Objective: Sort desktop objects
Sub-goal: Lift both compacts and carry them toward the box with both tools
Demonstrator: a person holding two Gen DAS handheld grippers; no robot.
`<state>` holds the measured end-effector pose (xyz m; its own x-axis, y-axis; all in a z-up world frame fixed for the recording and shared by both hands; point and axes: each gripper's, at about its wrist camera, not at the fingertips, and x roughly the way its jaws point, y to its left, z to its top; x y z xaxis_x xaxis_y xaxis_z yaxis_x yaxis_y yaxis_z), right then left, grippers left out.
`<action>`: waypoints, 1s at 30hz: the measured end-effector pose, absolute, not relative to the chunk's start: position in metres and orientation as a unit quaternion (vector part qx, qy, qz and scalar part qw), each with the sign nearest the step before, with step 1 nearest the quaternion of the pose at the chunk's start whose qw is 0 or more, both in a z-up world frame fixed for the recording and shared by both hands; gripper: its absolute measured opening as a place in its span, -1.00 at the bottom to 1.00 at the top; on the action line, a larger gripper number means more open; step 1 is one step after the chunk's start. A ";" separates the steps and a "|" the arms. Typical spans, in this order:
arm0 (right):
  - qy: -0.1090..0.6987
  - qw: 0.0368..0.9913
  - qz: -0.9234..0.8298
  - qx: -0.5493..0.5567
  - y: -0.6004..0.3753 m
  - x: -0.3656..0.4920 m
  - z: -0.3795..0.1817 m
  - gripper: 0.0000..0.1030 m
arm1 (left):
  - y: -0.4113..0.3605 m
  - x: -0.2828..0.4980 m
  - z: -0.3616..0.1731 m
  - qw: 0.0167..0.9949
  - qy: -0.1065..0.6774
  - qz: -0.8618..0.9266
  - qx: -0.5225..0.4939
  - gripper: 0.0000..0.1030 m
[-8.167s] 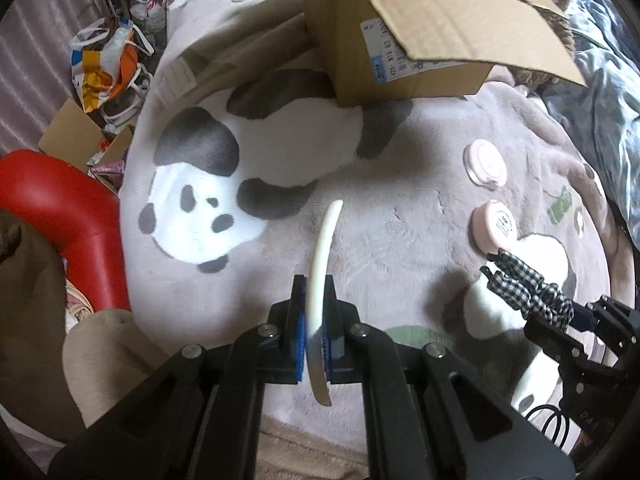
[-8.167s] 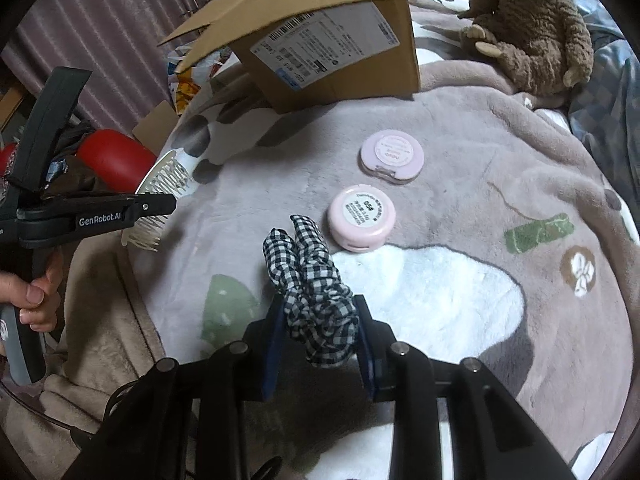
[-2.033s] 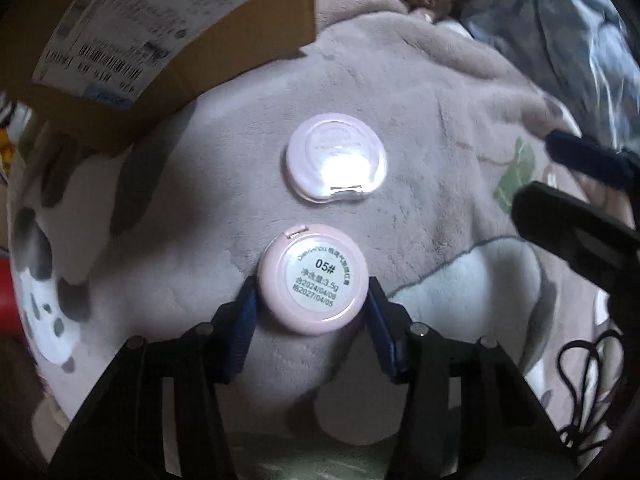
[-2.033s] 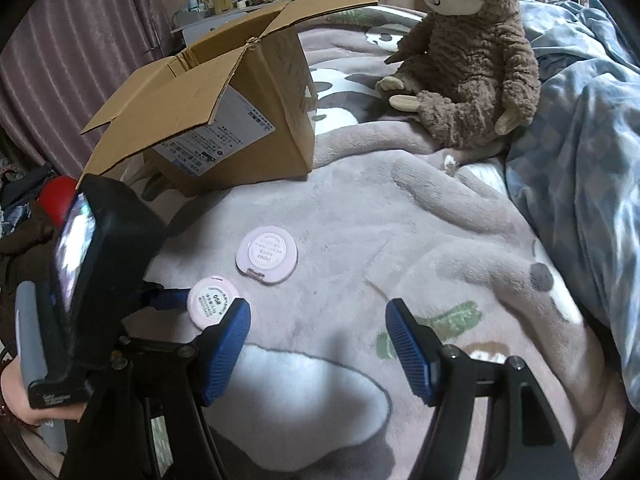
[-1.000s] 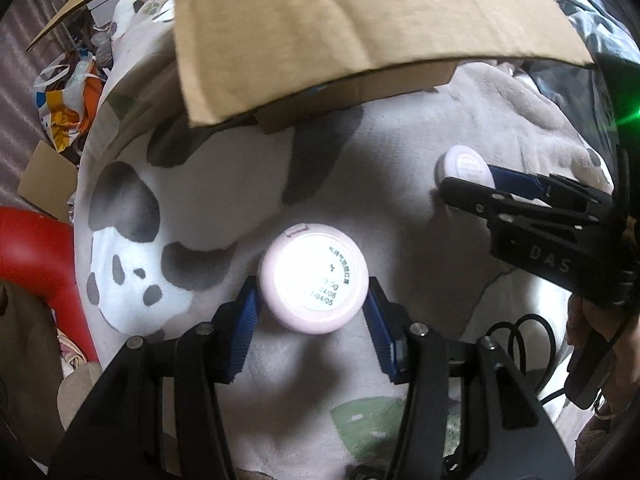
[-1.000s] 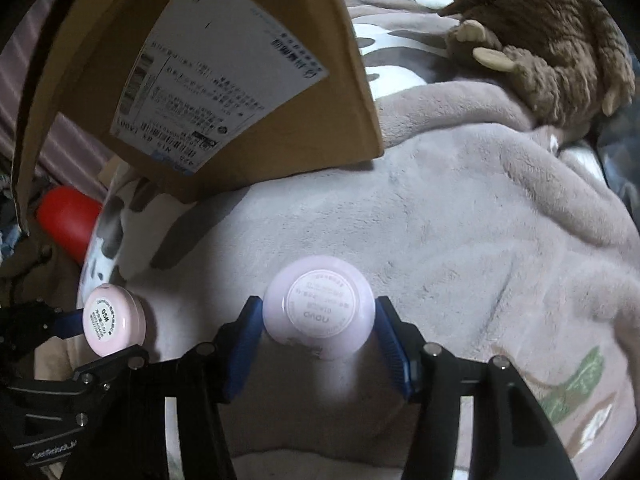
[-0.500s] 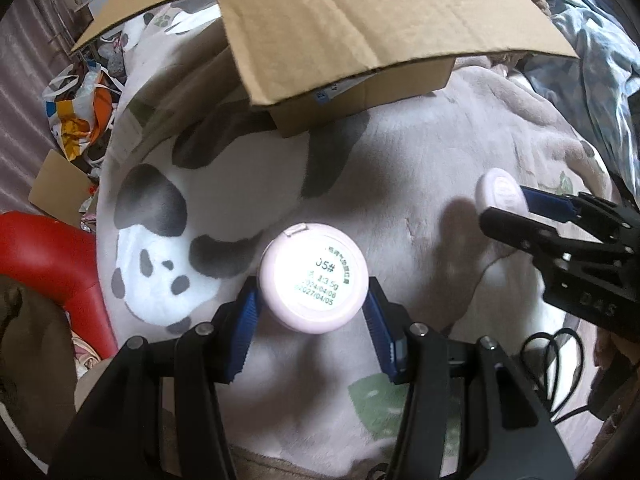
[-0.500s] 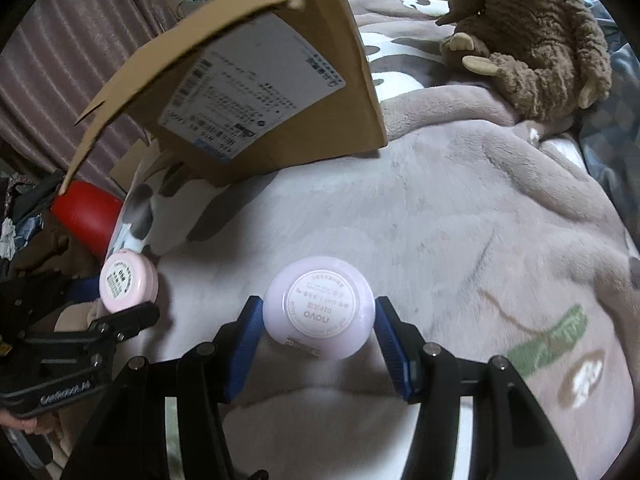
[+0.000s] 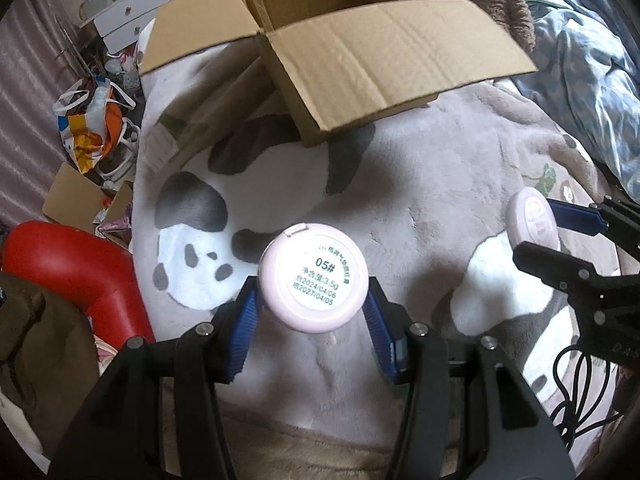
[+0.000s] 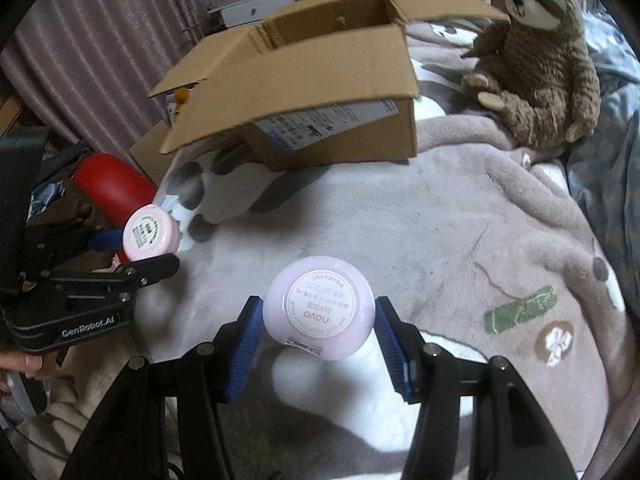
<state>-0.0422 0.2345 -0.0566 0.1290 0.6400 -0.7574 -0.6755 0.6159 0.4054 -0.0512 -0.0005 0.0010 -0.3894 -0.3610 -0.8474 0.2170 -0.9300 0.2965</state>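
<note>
My left gripper [image 9: 312, 308] is shut on a round pink compact [image 9: 314, 278] with a white "05#" label, held above the panda blanket. It also shows in the right wrist view [image 10: 150, 234]. My right gripper [image 10: 320, 324] is shut on a round lilac compact [image 10: 320, 312] with a "novo" label, which also shows at the right in the left wrist view [image 9: 532, 220]. An open cardboard box [image 9: 360, 24] stands on the blanket ahead of both grippers, its flaps spread; it also shows in the right wrist view [image 10: 320, 60].
A brown sloth plush [image 10: 536, 52] sits right of the box. A blue quilt [image 9: 584, 60] lies at the right. A red cushion [image 9: 80, 268], bags [image 9: 92, 120] and flat cardboard lie off the blanket's left edge. A black cable [image 9: 580, 392] hangs near the right gripper.
Both grippers have risen and pulled back with their compacts, so the box's open top now shows. Eight seconds ago they held a comb and a checked scrunchie.
</note>
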 end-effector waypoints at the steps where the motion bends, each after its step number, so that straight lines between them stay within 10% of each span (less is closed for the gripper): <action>1: 0.492 0.751 0.440 -0.020 0.234 -0.044 -0.053 0.10 | 0.000 -0.050 0.005 0.173 -0.071 -0.830 0.526 -0.04; 30: 0.409 0.785 0.463 -0.052 0.246 -0.007 0.075 0.10 | 0.018 -0.097 0.122 0.153 -0.134 -0.863 0.463 -0.04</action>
<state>-0.0072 0.2462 0.0750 0.2369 0.6831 -0.6908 -0.7686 0.5667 0.2967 -0.0972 0.0184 0.1219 -0.5244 -0.3881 -0.7578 0.1393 -0.9172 0.3734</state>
